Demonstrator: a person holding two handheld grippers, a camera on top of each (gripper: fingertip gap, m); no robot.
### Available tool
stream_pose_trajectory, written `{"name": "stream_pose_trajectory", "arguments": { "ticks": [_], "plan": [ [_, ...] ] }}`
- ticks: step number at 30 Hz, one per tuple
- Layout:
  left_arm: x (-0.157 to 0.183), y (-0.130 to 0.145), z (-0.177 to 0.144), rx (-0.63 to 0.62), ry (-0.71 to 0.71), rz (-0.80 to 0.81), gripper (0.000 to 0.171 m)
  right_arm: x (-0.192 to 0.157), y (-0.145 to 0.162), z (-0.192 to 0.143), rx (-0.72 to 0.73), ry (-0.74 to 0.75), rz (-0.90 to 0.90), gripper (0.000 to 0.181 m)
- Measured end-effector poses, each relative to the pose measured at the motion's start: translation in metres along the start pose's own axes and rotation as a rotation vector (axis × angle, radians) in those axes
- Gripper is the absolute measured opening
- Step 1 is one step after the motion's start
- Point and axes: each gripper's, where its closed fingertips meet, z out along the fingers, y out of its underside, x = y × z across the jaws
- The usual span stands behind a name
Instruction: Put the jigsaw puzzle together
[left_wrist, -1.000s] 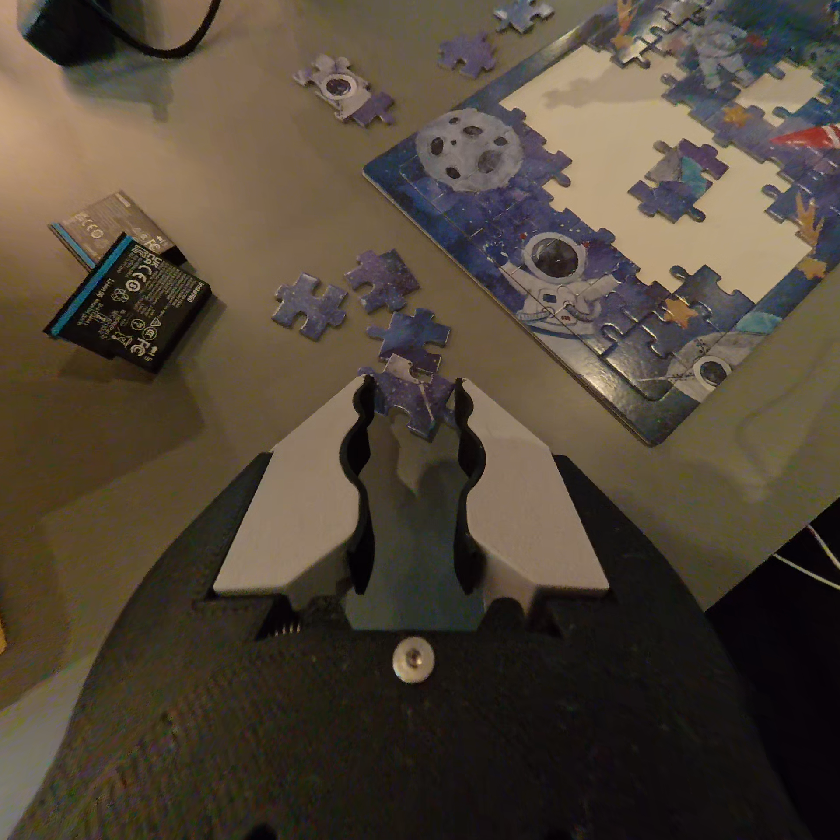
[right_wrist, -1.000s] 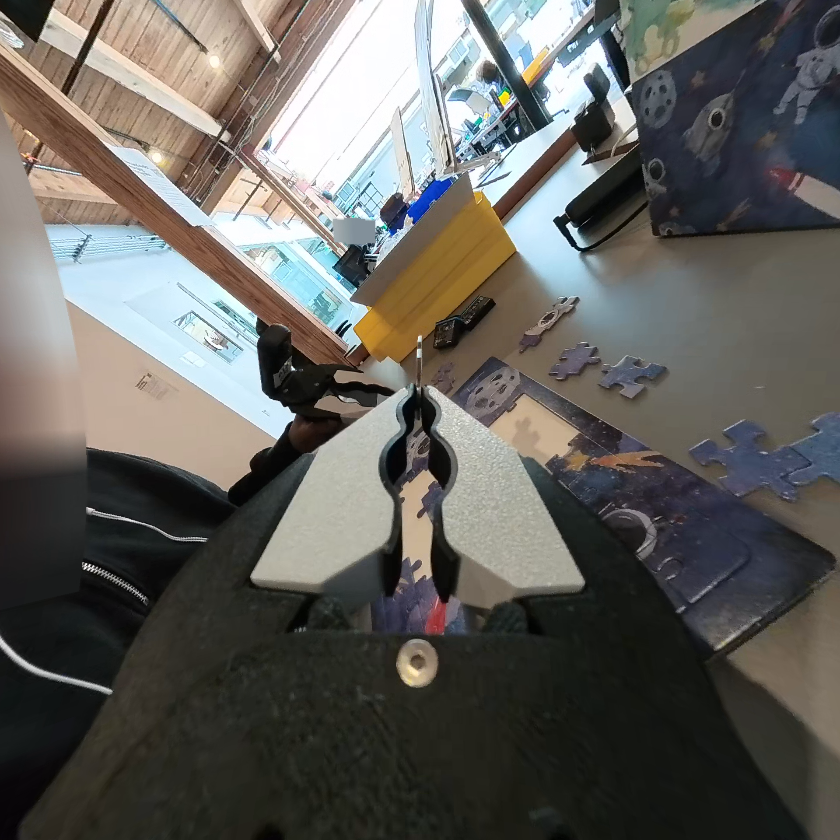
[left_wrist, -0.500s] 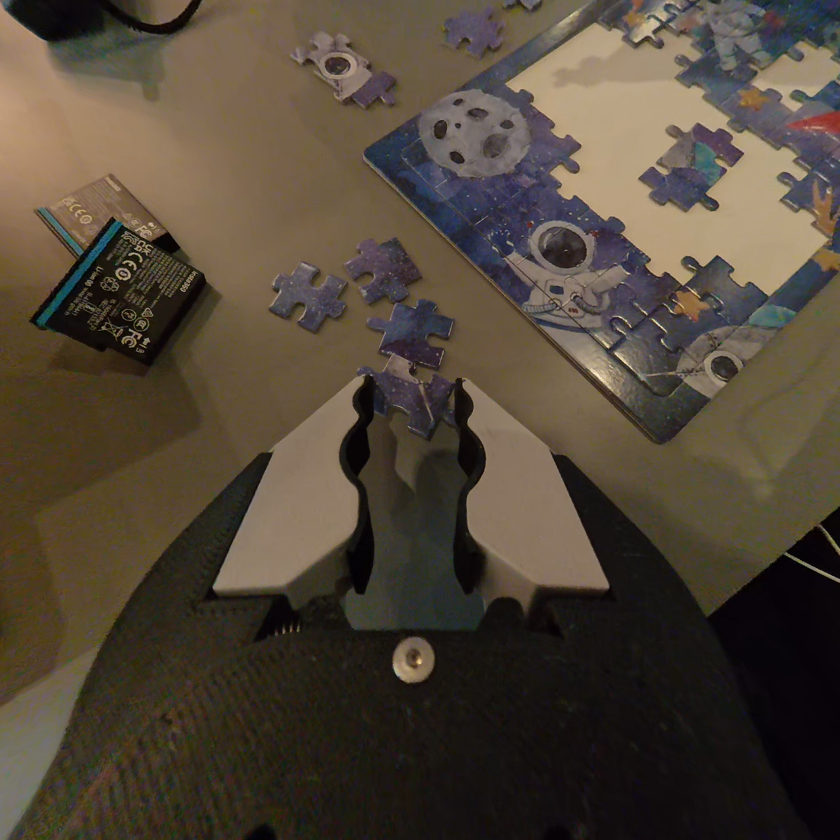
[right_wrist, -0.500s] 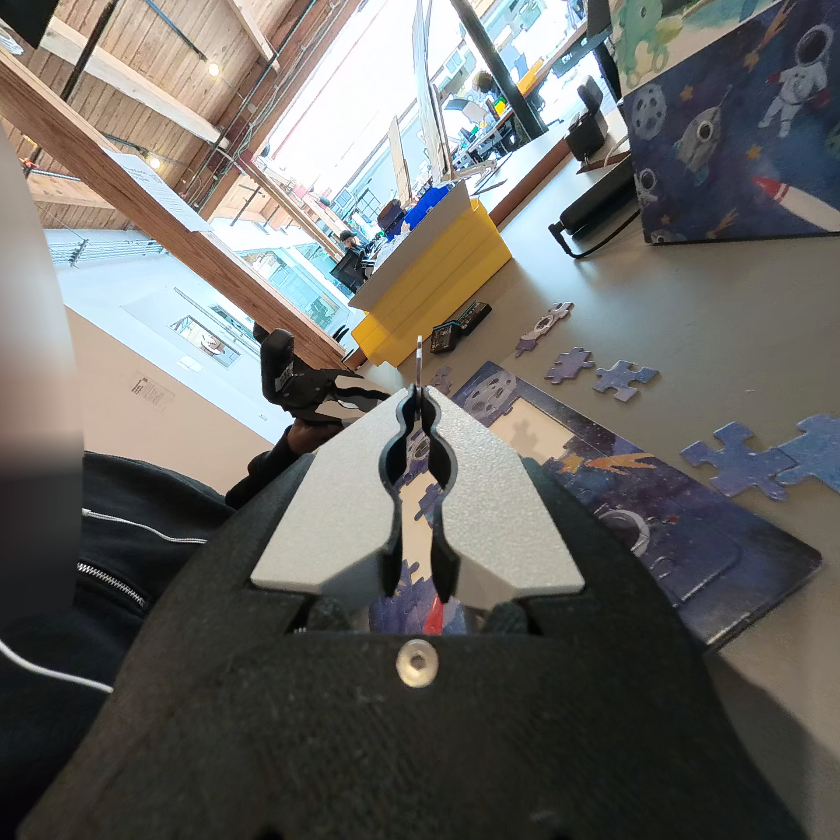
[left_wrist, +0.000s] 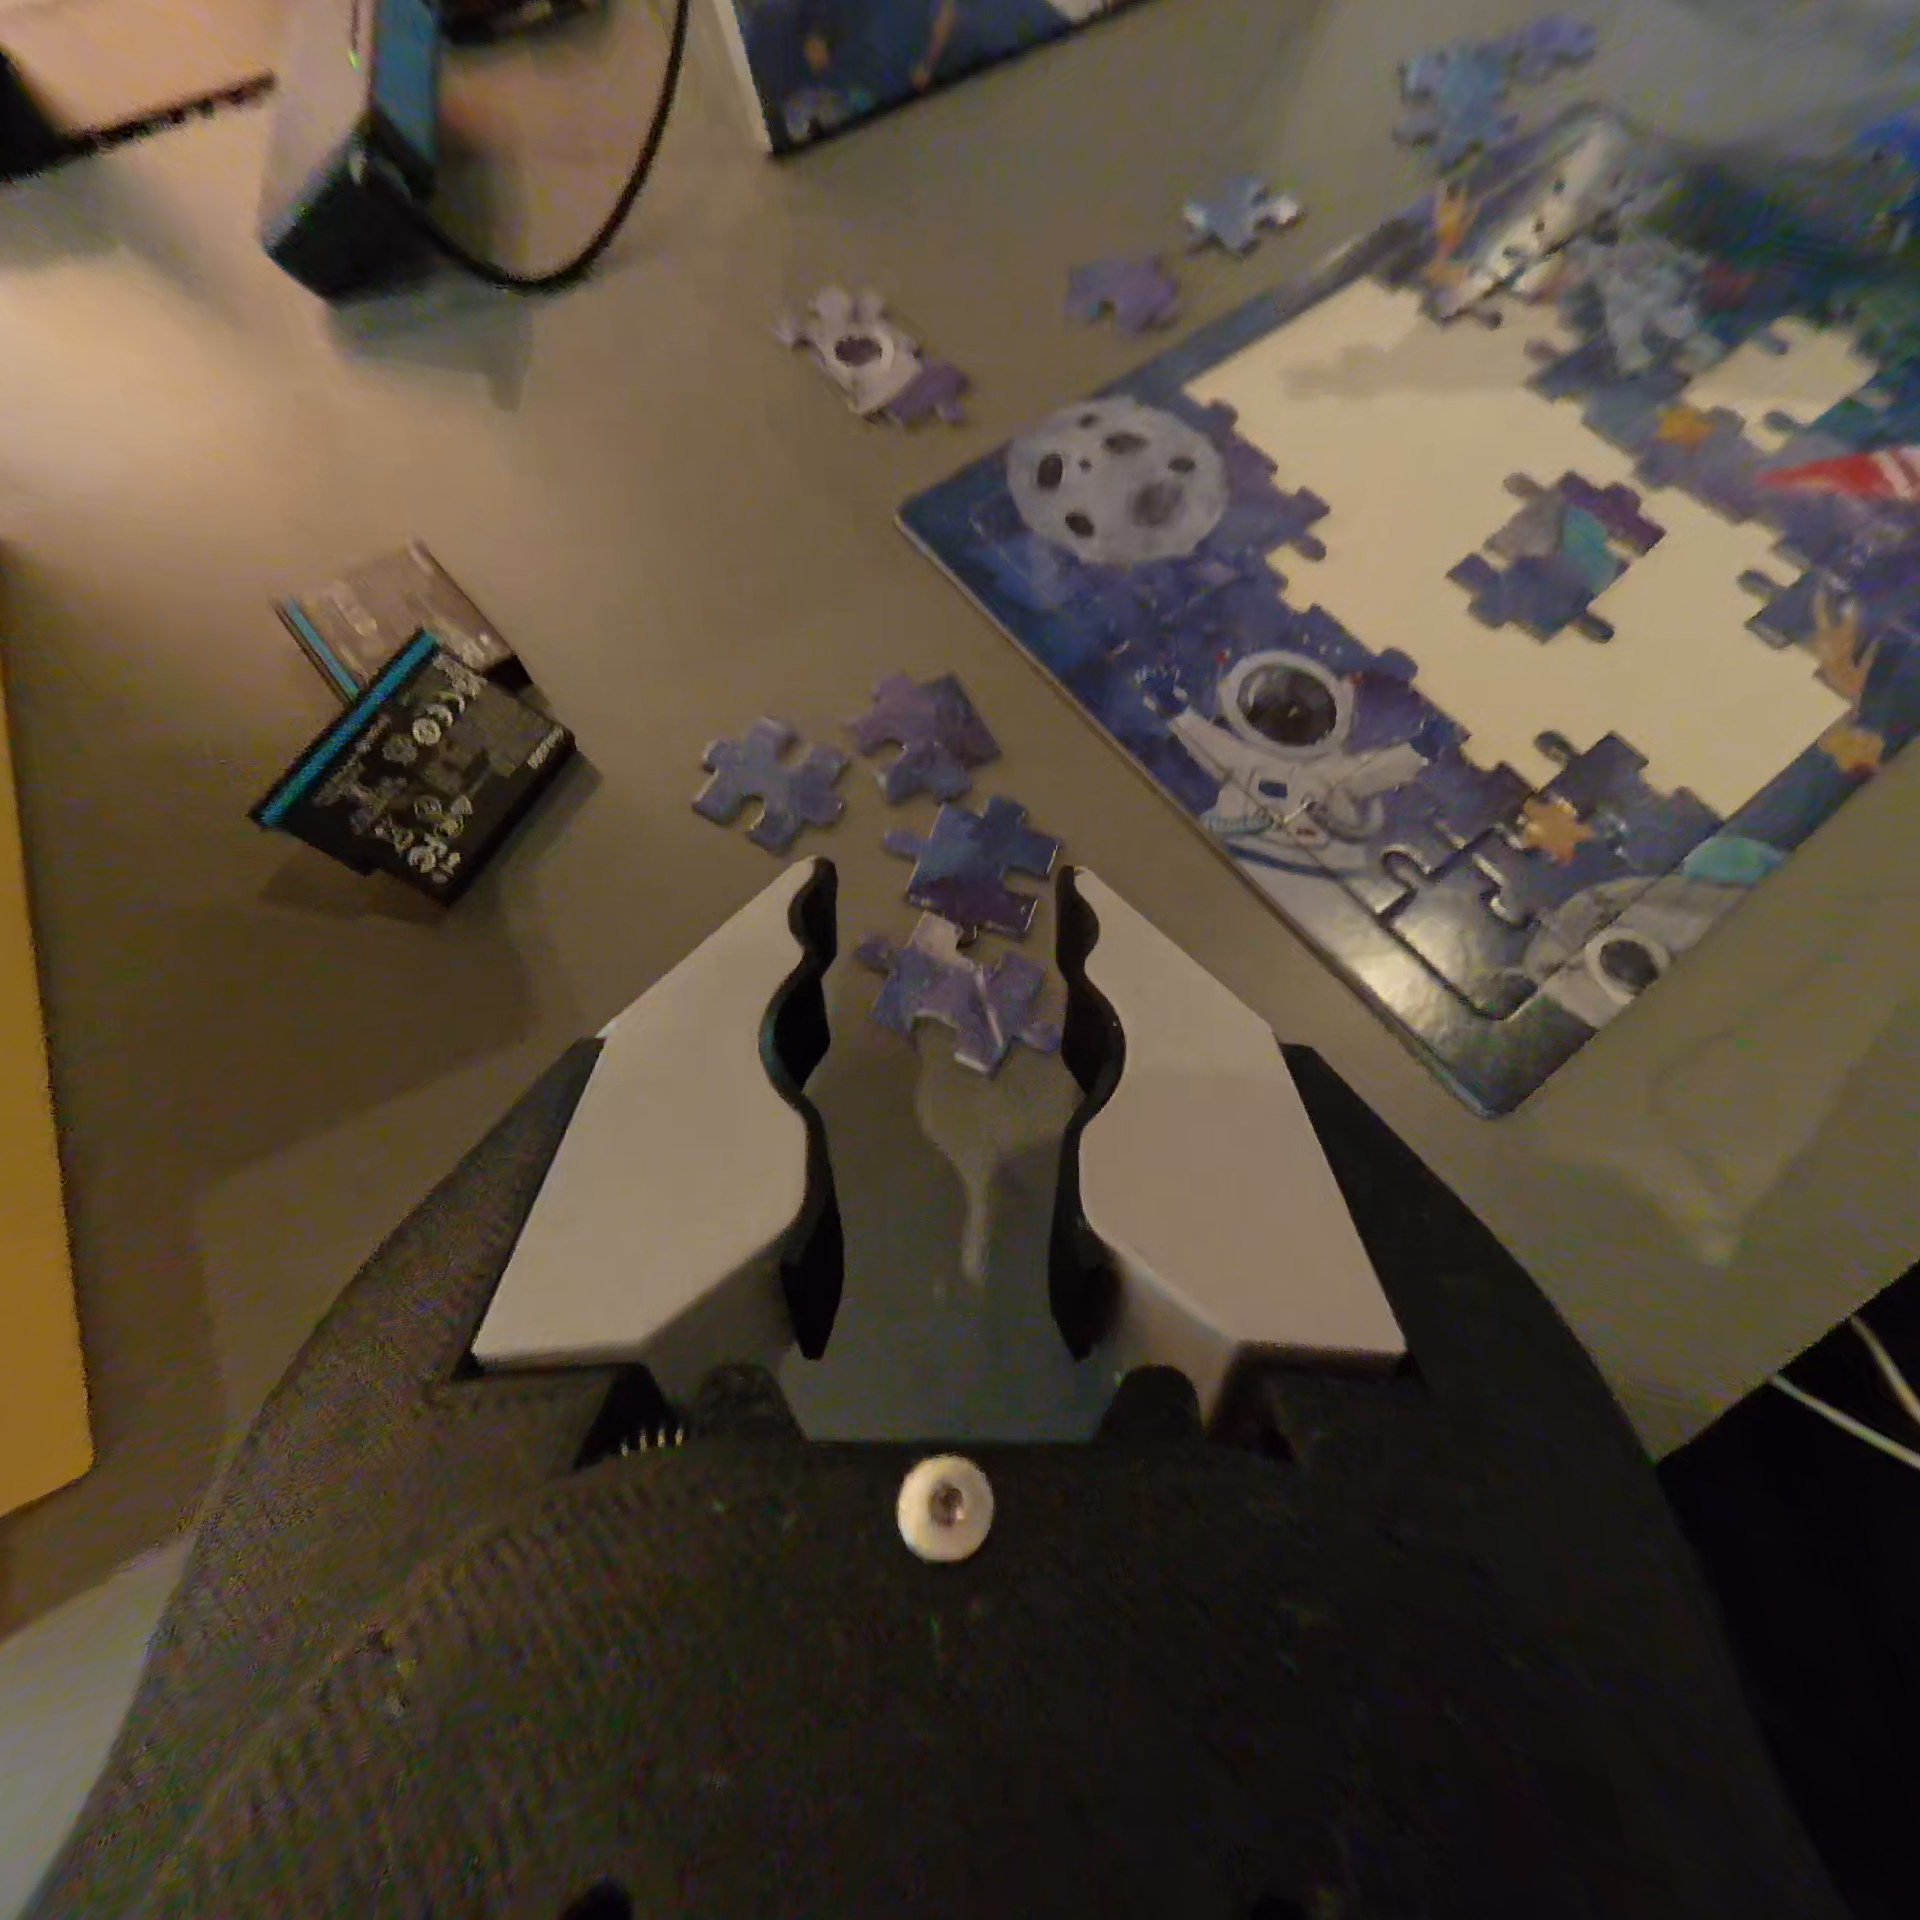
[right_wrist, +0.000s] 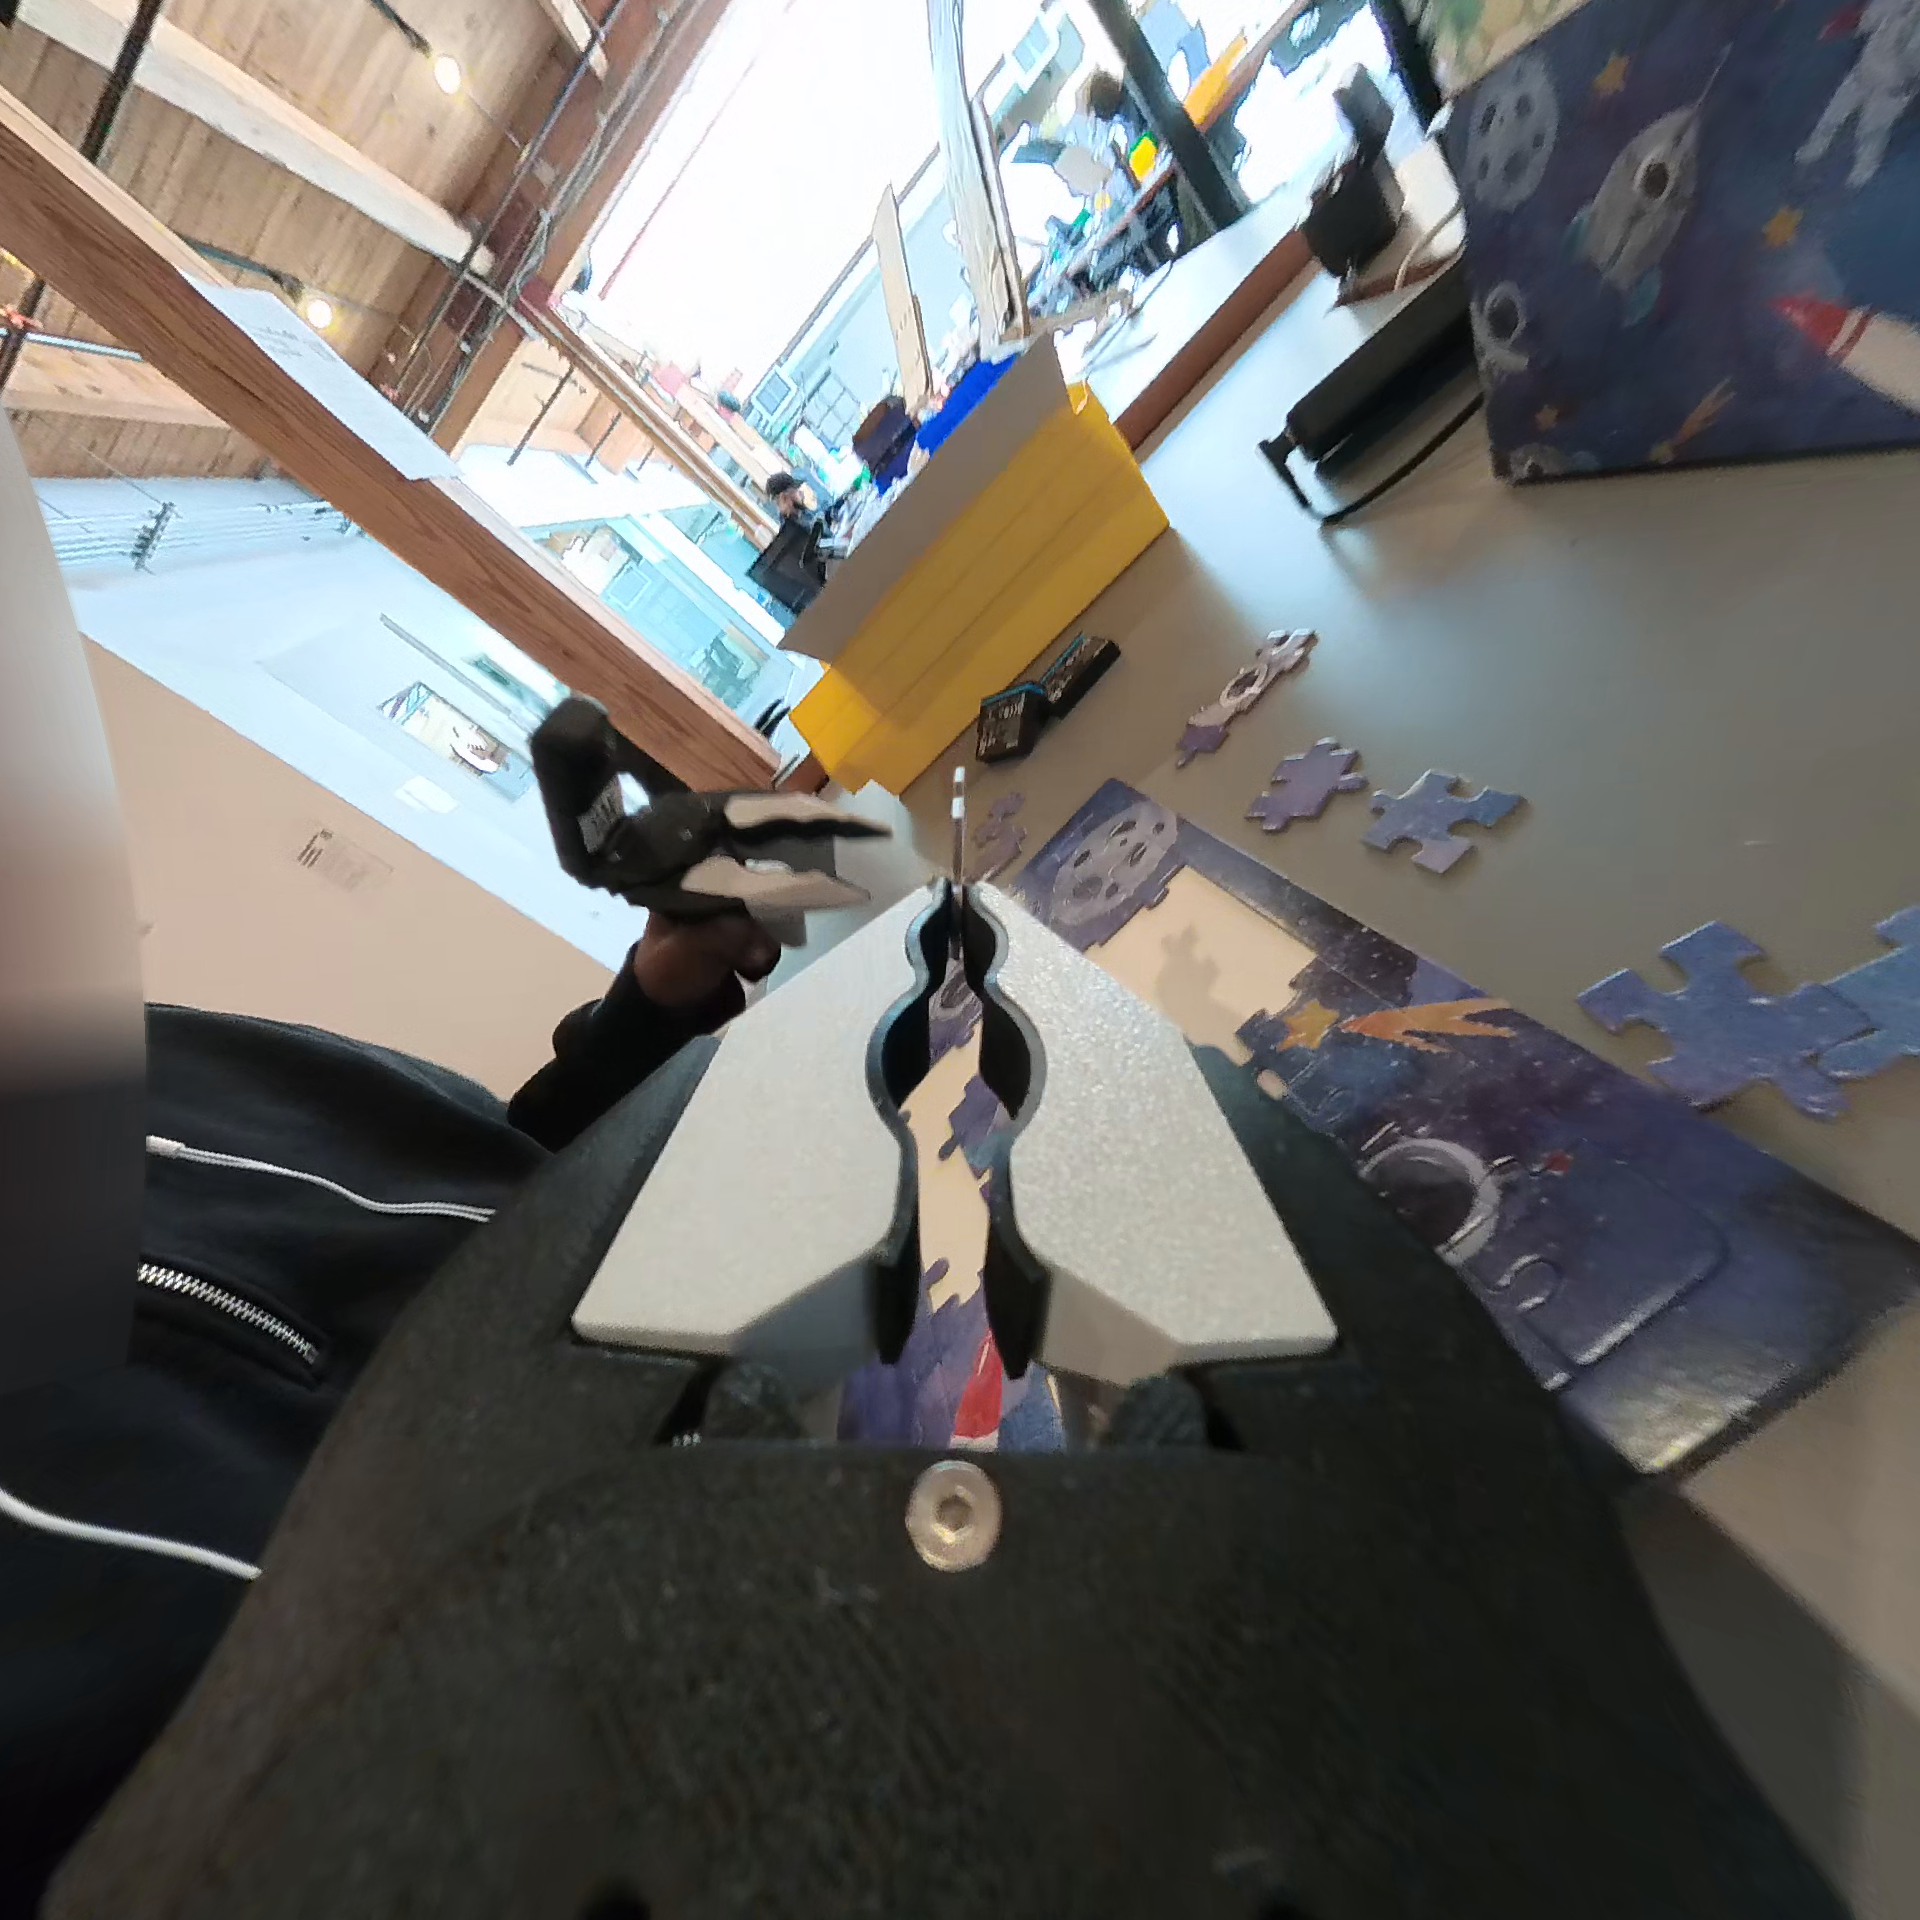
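Note:
The puzzle board (left_wrist: 1403, 416) lies right of centre in the left wrist view, with pieces fitted around its edge and a bare white middle. A small joined cluster (left_wrist: 1558, 561) lies in that bare area. My left gripper (left_wrist: 945, 873) is open and empty, just above the table. One loose blue piece (left_wrist: 961, 992) lies between its fingers and another (left_wrist: 971, 857) at its tips. Two more (left_wrist: 774, 784) (left_wrist: 920, 732) lie just beyond. My right gripper (right_wrist: 951, 894) is shut on a thin puzzle piece (right_wrist: 956, 831), seen edge-on, above the board (right_wrist: 1195, 945). The left gripper (right_wrist: 790, 852) shows beyond it.
Two black batteries (left_wrist: 416, 790) lie left of the loose pieces. A black adapter with a cable (left_wrist: 353, 197) and the puzzle box (left_wrist: 883, 62) stand at the back. More loose pieces (right_wrist: 1439, 816) (right_wrist: 1714, 1018) lie past the board. A yellow box (right_wrist: 987, 613) stands far off. The table edge (left_wrist: 1558, 1371) is near right. Some 30 cm of space lies between my two pairs of fingers.
My left gripper has tilted up and drawn back a little, still open; the nearest loose piece now lies further in between its fingers. The right gripper still holds its piece.

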Motion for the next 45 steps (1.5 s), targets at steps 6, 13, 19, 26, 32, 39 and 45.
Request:
{"name": "stream_pose_trajectory", "arguments": {
  "ticks": [6,13,19,26,32,39,45],
  "plan": [
    [0.042,-0.039,0.014,0.100,0.123,0.047,0.040,0.001,0.017,0.012,-0.074,-0.010,0.012,0.000],
    [0.118,-0.083,0.040,0.155,0.379,0.144,0.047,-0.003,0.031,0.021,-0.137,-0.033,0.026,0.000],
    [0.153,-0.109,0.065,0.158,0.463,0.210,0.059,-0.014,0.044,0.032,-0.197,-0.080,0.028,0.000],
    [0.178,-0.104,0.076,0.135,0.524,0.197,0.065,-0.019,0.054,0.042,-0.230,-0.090,0.023,0.000],
    [0.188,-0.093,0.072,0.097,0.554,0.216,0.063,-0.020,0.051,0.044,-0.207,-0.107,0.040,0.000],
    [0.177,-0.081,0.071,0.056,0.536,0.231,0.060,-0.016,0.057,0.053,-0.228,-0.100,0.050,0.000],
    [0.150,-0.068,0.072,0.025,0.448,0.221,0.057,0.001,0.067,0.059,-0.335,-0.030,0.029,0.000]
  ]
}}
